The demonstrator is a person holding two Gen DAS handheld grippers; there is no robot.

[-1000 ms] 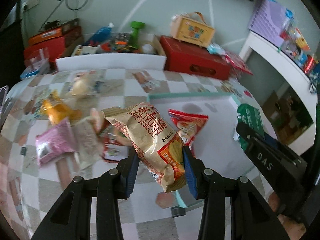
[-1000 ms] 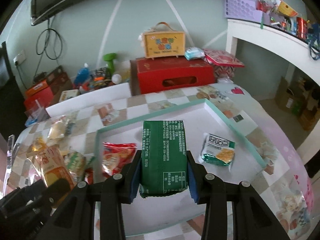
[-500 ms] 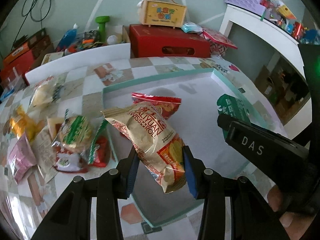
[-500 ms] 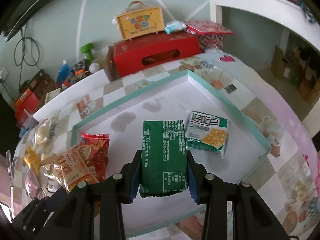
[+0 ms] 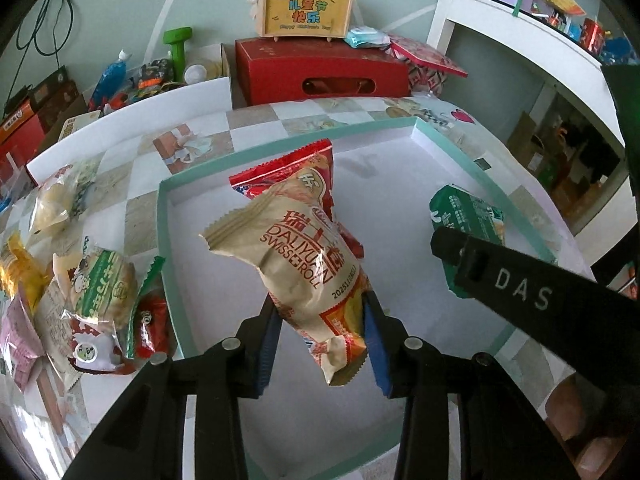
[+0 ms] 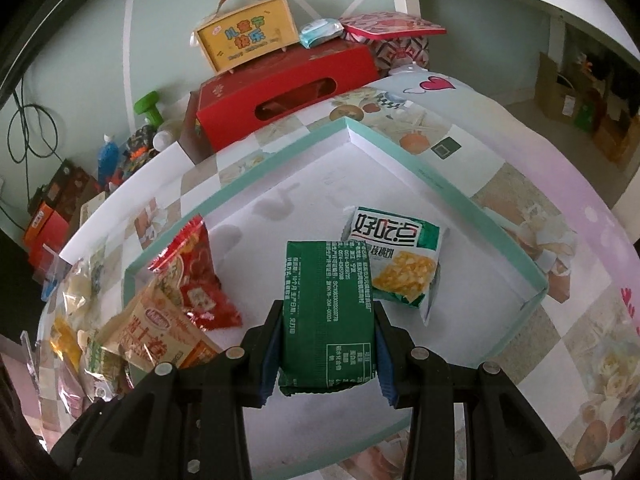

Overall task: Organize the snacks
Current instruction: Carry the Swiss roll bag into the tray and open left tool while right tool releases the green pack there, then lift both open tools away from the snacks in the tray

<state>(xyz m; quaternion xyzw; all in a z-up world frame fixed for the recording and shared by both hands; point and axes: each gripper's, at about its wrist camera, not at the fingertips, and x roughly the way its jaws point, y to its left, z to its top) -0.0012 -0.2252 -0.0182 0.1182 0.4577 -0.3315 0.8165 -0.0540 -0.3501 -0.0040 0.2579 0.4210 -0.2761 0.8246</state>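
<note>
Both grippers now lower over tray (image 6: 448, 196), left jaws pinching Swiss-roll bag (image 5: 304, 264), right pinching green pack (image 6: 328, 312).

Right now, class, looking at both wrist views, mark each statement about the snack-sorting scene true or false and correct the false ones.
1. The left gripper holds a beige Swiss roll packet. True.
2. The right gripper is empty. False: it grips a dark green packet.
3. A red snack bag lies inside the teal-rimmed tray. True.
4. The yellow handled box sits in the tray. False: it stands on the red box.
</note>
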